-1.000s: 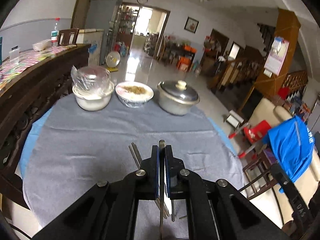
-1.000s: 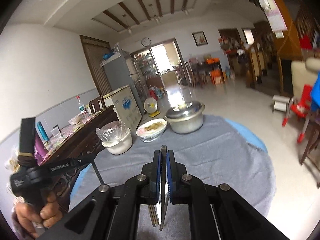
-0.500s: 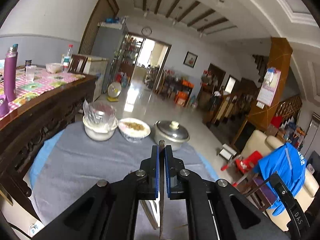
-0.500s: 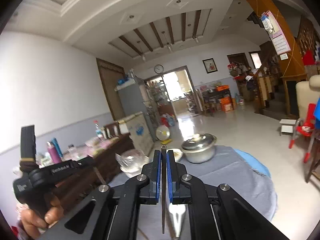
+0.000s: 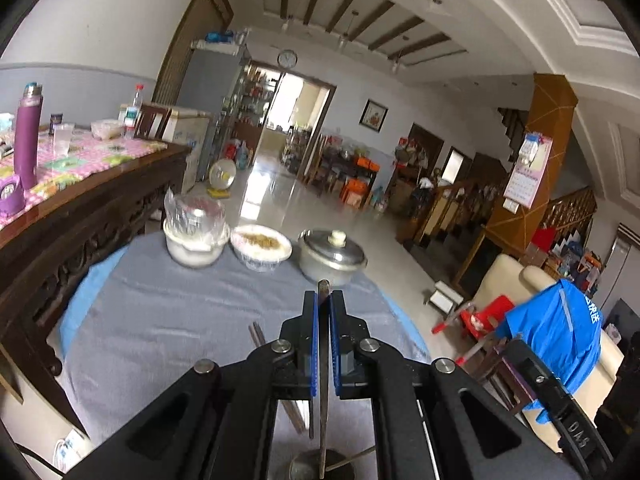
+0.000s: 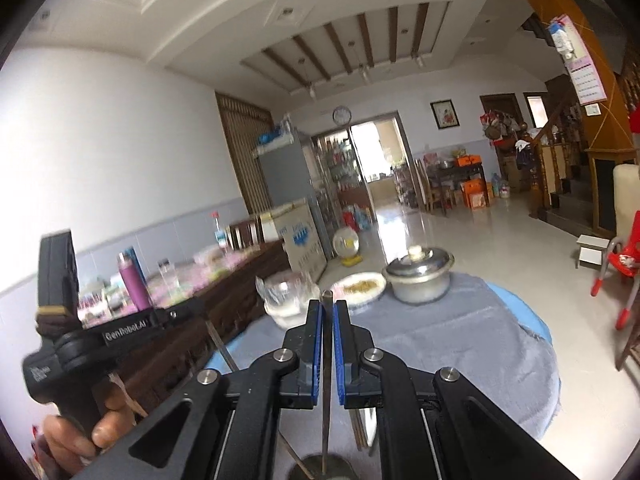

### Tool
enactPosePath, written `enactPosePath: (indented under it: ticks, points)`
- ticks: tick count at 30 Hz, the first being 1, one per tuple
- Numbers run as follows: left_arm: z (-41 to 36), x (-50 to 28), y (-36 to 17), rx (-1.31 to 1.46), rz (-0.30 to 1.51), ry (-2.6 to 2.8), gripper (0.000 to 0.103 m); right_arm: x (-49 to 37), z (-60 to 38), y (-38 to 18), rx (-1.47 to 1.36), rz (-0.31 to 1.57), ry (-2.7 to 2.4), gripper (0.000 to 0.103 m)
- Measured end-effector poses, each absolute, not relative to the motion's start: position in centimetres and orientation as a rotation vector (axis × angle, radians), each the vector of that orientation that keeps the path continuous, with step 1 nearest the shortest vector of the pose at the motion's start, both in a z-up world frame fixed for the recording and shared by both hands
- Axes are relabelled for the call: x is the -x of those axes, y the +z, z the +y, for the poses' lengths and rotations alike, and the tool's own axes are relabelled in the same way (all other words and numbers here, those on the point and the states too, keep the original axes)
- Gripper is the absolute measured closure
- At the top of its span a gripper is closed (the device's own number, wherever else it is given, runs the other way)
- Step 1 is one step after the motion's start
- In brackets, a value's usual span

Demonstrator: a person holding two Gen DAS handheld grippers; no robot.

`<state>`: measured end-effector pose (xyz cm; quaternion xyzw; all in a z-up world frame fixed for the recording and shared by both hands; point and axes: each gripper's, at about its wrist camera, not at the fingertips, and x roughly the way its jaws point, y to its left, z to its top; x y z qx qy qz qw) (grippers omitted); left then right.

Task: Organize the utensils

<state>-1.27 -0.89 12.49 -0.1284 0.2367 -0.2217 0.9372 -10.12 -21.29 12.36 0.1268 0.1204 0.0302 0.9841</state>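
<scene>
My left gripper (image 5: 323,300) is shut on the thin metal handle of a spoon (image 5: 322,392), whose bowl hangs low at the bottom edge. My right gripper (image 6: 327,308) is shut on a second metal spoon (image 6: 327,396), bowl down at the bottom edge. Both are held above the grey-clothed round table (image 5: 168,320). A pair of chopsticks (image 5: 258,334) lies on the cloth below the left gripper; chopsticks also show under the right gripper (image 6: 357,426). The left gripper's body and the hand holding it show at the left of the right wrist view (image 6: 104,336).
At the table's far edge stand a white bowl under plastic wrap (image 5: 196,236), a bowl of food (image 5: 261,246) and a lidded metal pot (image 5: 332,256). A dark wooden sideboard (image 5: 72,216) runs along the left. Chairs and a sofa (image 5: 556,332) stand right.
Both grippers have lifted and tilted upward with their spoons; the table has dropped lower in both views and more ceiling shows.
</scene>
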Motion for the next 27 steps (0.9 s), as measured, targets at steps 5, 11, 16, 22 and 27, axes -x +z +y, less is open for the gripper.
enactPosePath:
  ticks: [5,11,16,22,27]
  points:
    - [-1.1,1.0,10.1,0.237,0.559,-0.421,0.098,9.1,-21.0,10.1,-0.237,0.325,0.053,0.097]
    - [-0.7,0.7,7.8,0.231,0.634,-0.388,0.098,8.2,-21.2,8.0,-0.251,0.404,0.043,0.097]
    - [-0.5,0.5,6.7,0.233,0.68,-0.416,0.097,8.0,-21.0,7.1,-0.283,0.438,0.076,0.096]
    - [0.0,1.2,7.1,0.223,0.648,-0.441,0.081,8.9,-21.7,7.2,-0.333,0.387,0.102,0.058]
    - [1.2,1.9,7.2,0.201,0.582,-0.382,0.051,9.6,-23.3,7.4,-0.369,0.332,0.049,0.043]
